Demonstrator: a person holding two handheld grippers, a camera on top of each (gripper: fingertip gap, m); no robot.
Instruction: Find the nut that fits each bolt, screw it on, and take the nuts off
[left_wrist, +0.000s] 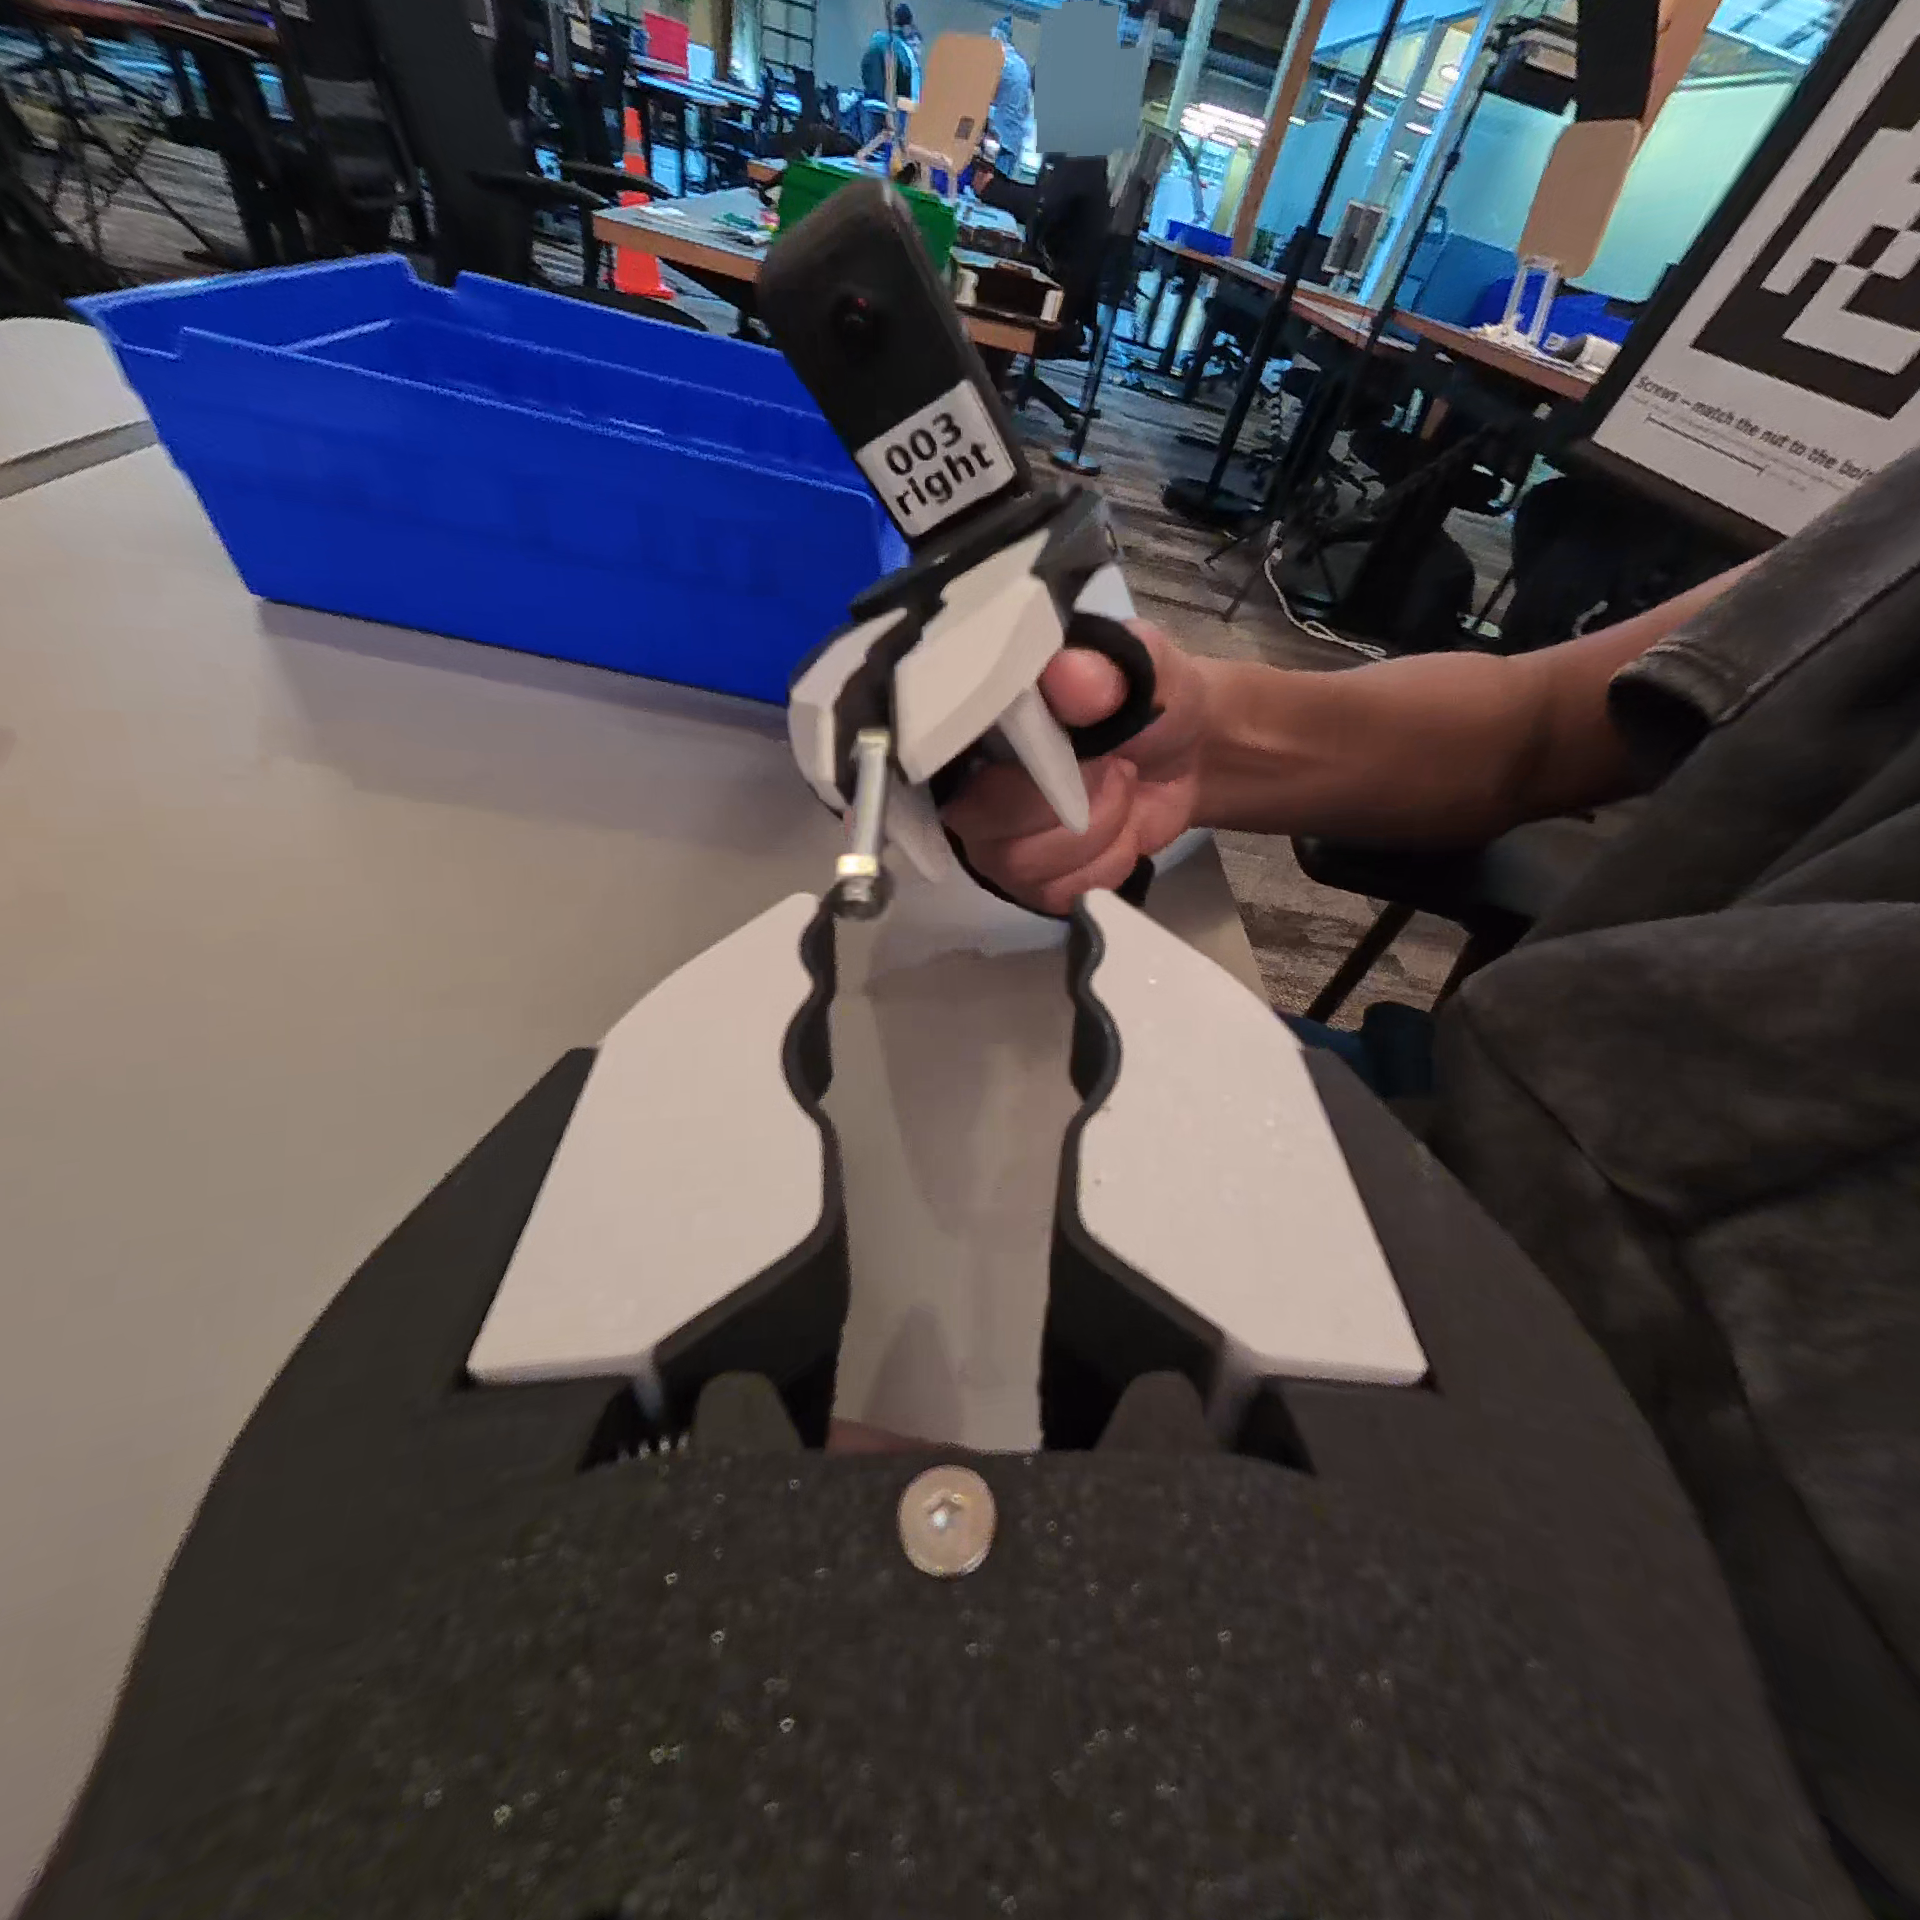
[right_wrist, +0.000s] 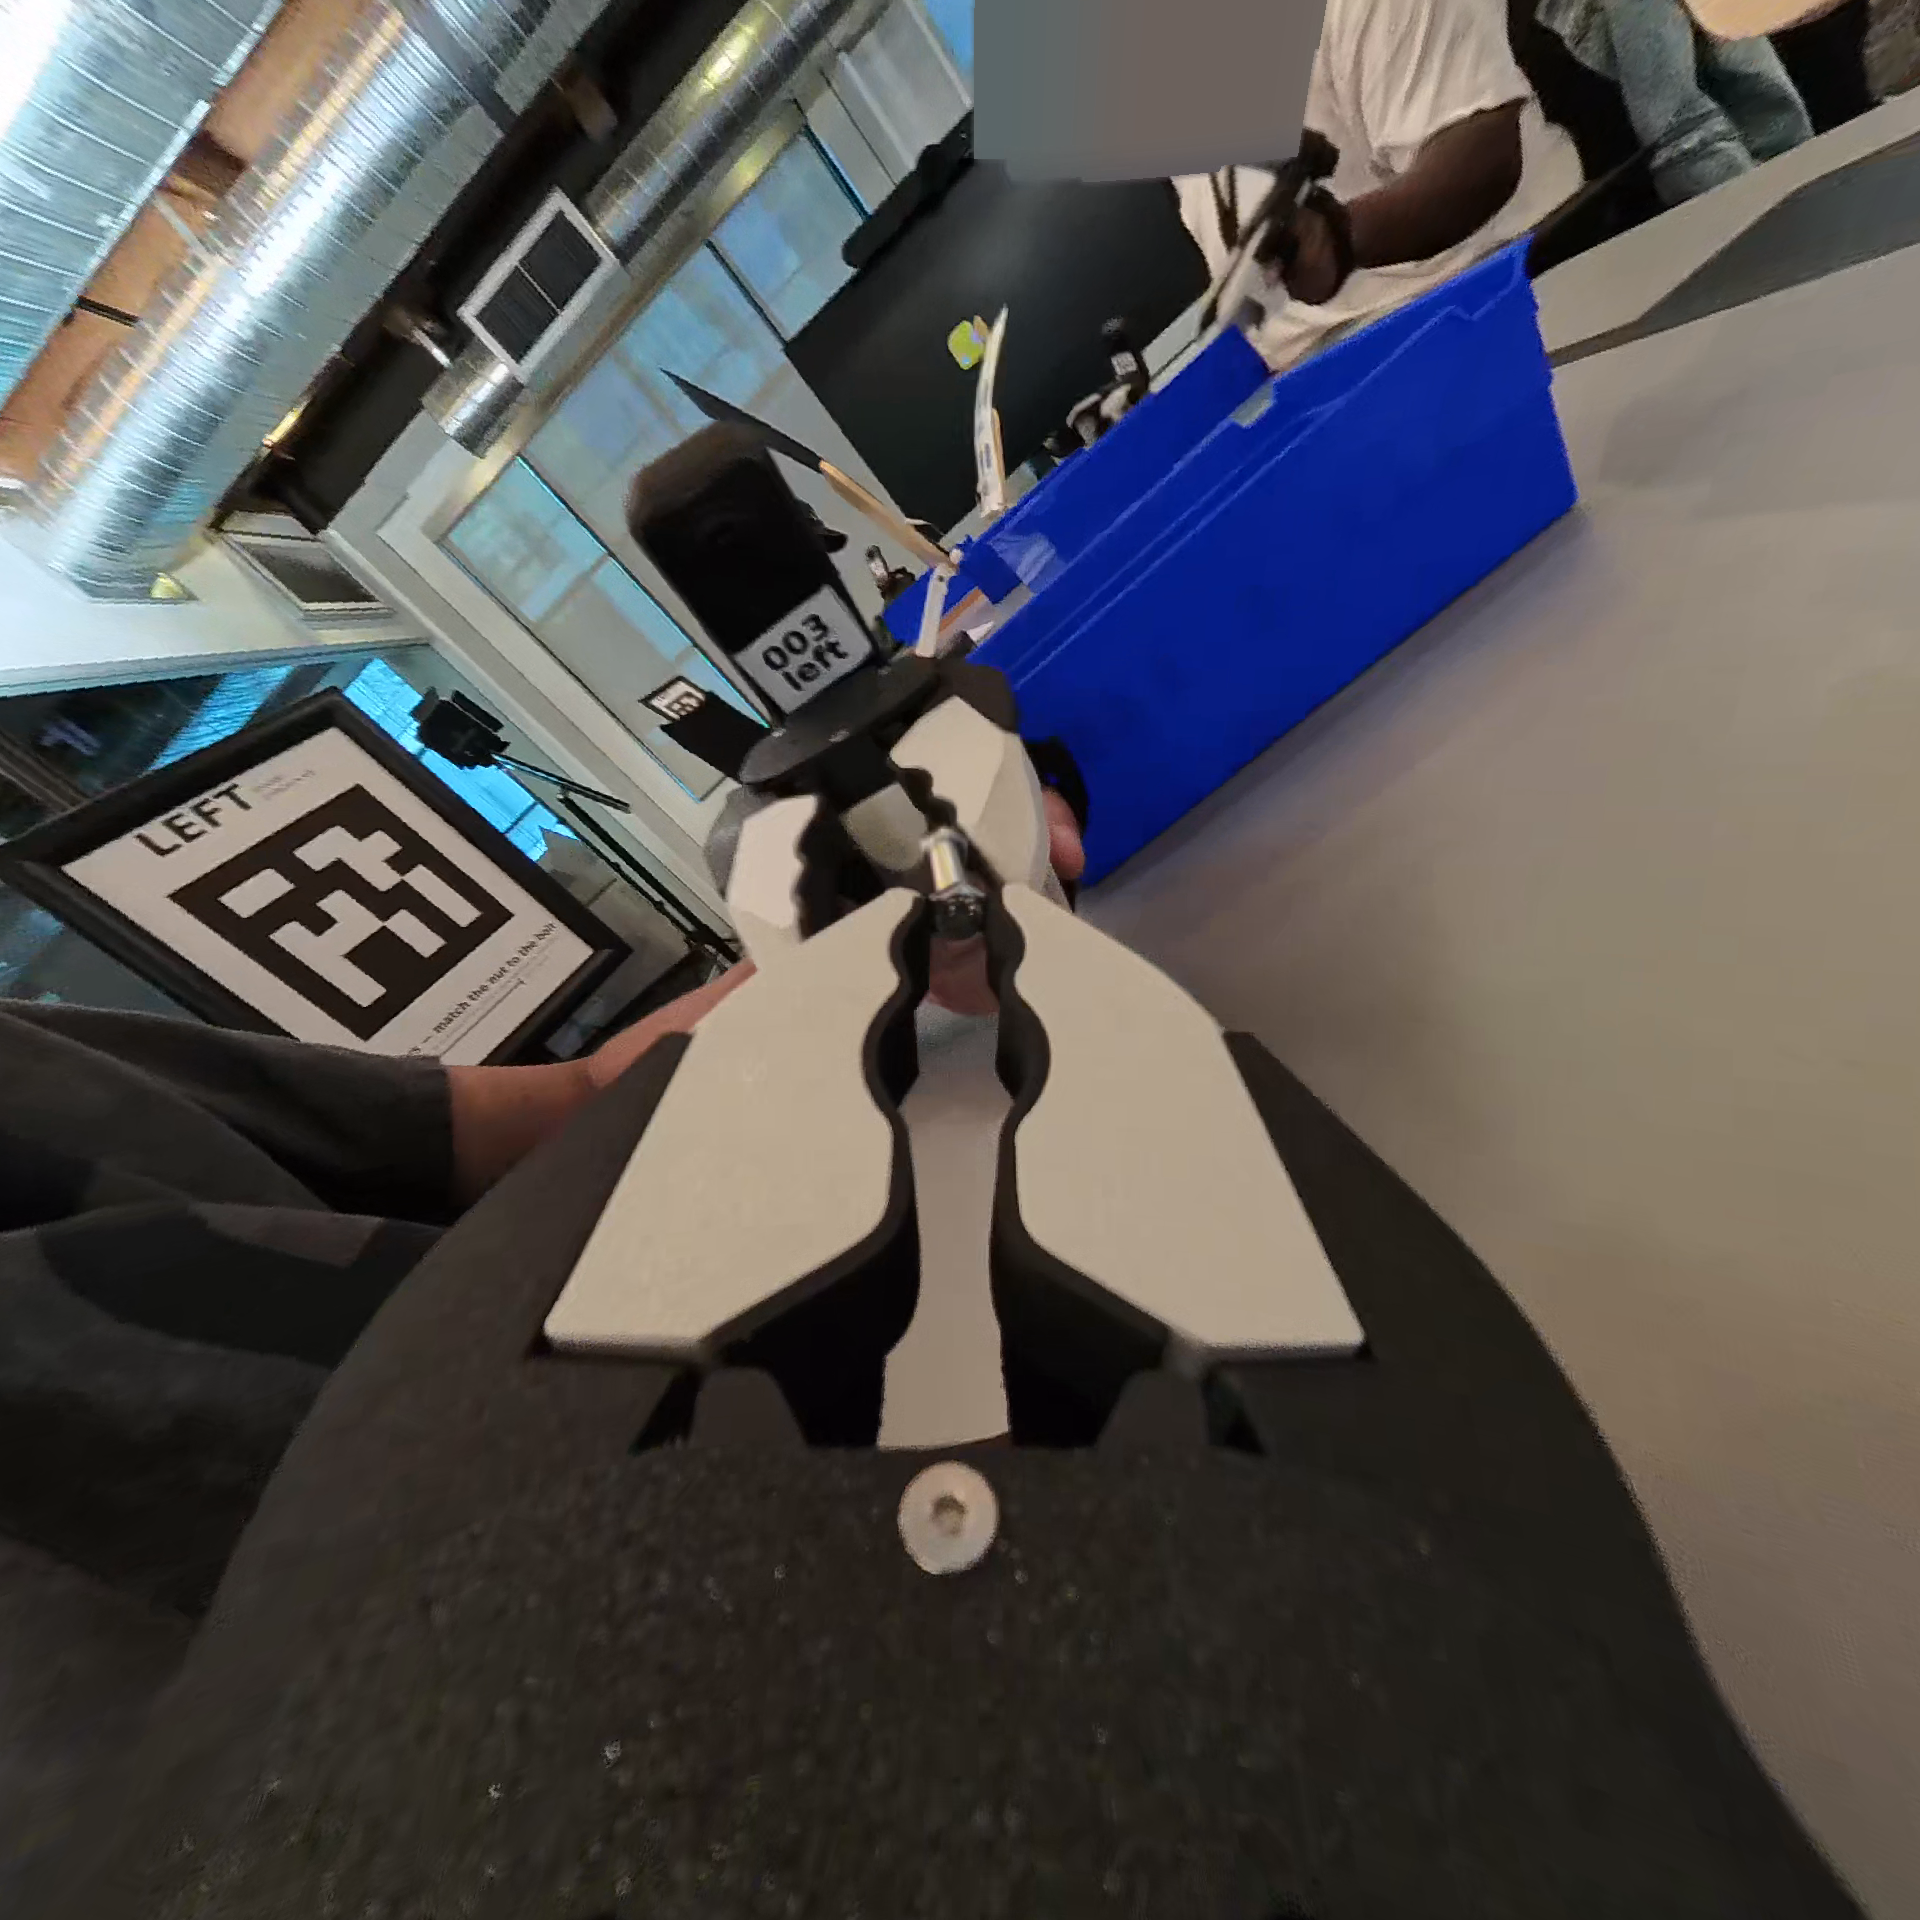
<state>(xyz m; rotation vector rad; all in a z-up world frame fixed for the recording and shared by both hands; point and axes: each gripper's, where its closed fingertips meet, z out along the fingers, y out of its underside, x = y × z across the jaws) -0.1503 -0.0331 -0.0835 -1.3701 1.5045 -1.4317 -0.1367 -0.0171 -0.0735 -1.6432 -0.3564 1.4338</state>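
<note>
Smooth grey table (left_wrist: 312, 831) in a busy workshop, glossy blue plastic bin (left_wrist: 499, 468) near its far edge, right gripper (right_wrist: 956, 914) clamping a shiny steel bolt (left_wrist: 865, 810) with a nut (left_wrist: 860, 894) at its tip, left gripper (left_wrist: 951, 914) spread wide, holding nothing, left tip touching the nut.

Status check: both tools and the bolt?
Left tool open, empty. Right tool shut on bolt, nut at its free end by left fingertip. Blue bin behind, clear.

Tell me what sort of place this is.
Probably a shared workshop or robotics lab: rows of work tables with gear, exposed metal ducts overhead, a framed marker board, and a blue bin on the grey table.
</note>
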